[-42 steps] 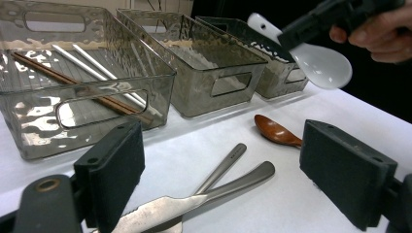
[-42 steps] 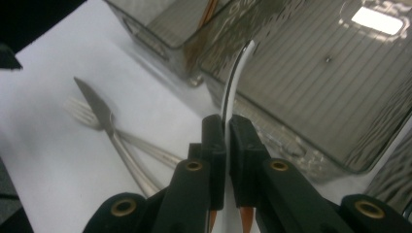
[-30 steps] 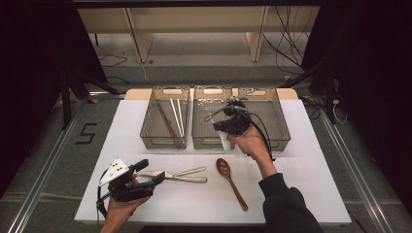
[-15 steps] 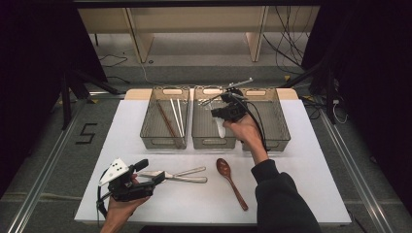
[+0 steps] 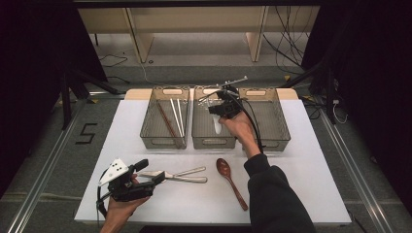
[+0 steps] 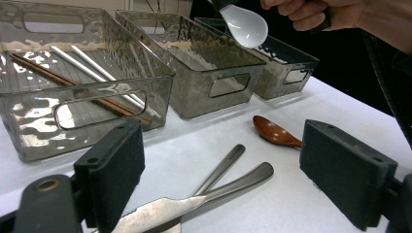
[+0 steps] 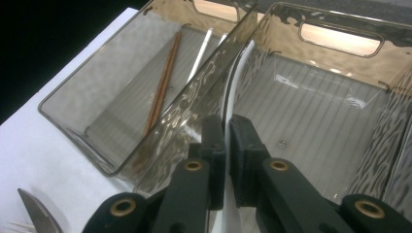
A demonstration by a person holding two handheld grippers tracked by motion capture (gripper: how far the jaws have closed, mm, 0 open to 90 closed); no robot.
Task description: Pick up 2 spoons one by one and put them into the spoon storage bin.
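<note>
White spoon (image 7: pixel 233 82), pinched by its handle in the closed right gripper (image 5: pixel 224 108), hangs over the bare middle bin (image 5: pixel 214 142), just inside its left wall. Left gripper (image 6: pixel 223 179) gapes wide around a knife (image 6: pixel 194 201), pads clear. Floor marking reads "5" (image 5: pixel 87 133).

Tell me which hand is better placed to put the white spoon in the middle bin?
Right: its tool already grips the white spoon above the middle bin; the left tool sits open near the knife.
</note>
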